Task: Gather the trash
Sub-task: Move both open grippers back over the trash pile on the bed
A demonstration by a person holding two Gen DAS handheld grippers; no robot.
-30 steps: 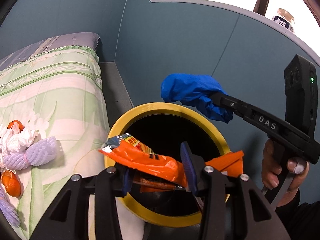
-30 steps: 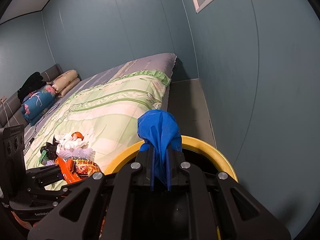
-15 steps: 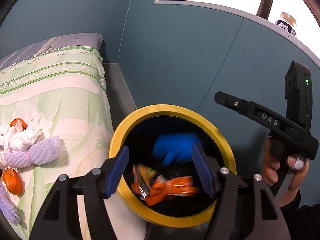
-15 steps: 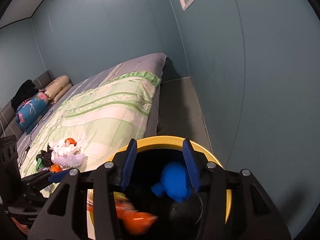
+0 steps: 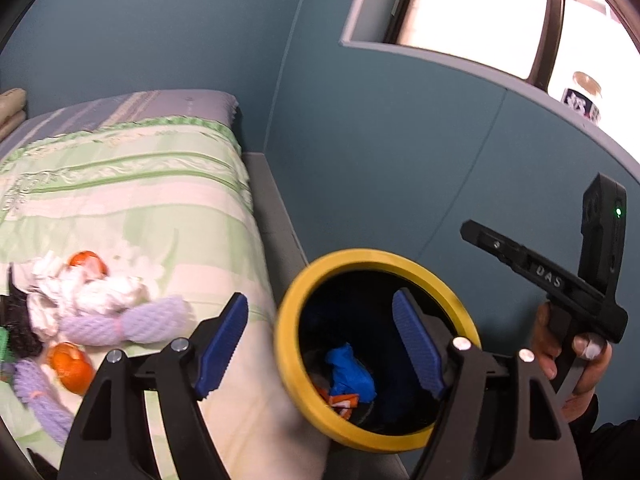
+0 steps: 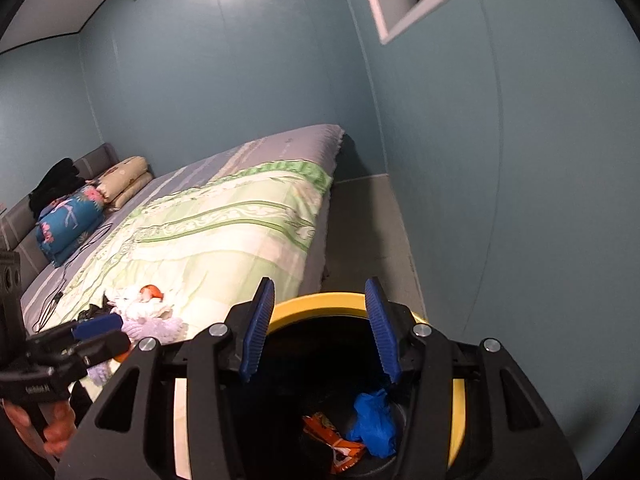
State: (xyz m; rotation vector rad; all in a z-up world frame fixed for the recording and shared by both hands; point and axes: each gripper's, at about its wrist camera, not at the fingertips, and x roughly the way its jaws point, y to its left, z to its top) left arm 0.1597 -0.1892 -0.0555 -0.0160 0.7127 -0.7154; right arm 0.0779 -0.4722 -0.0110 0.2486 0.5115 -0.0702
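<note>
Two pieces of trash now lie at the bottom of the yellow-rimmed bin: the blue wad and the orange snack wrapper, side by side and touching. A second ago each was pinched in a gripper above the rim; both have since dropped in. The left gripper has just been opening its jaws and they stand wide apart with nothing between the pads. It has also swung away from the bin's mouth toward the bed, so one blue pad sits over the bedspread and the other over the bin's opening. The right gripper is released too, its jaws parted and empty, hanging over the bin's near rim. In the left wrist view a hand grips its handle beside the bin.

So this drop is done, by my reading, and the task is not. A pile is left on the bed near its edge: white crumpled tissue, pale purple foam nets, orange peel pieces and some dark and green bits at the frame's edge that are too cropped to name. The left gripper's drift toward that pile suggests the next pick starts there.
</note>
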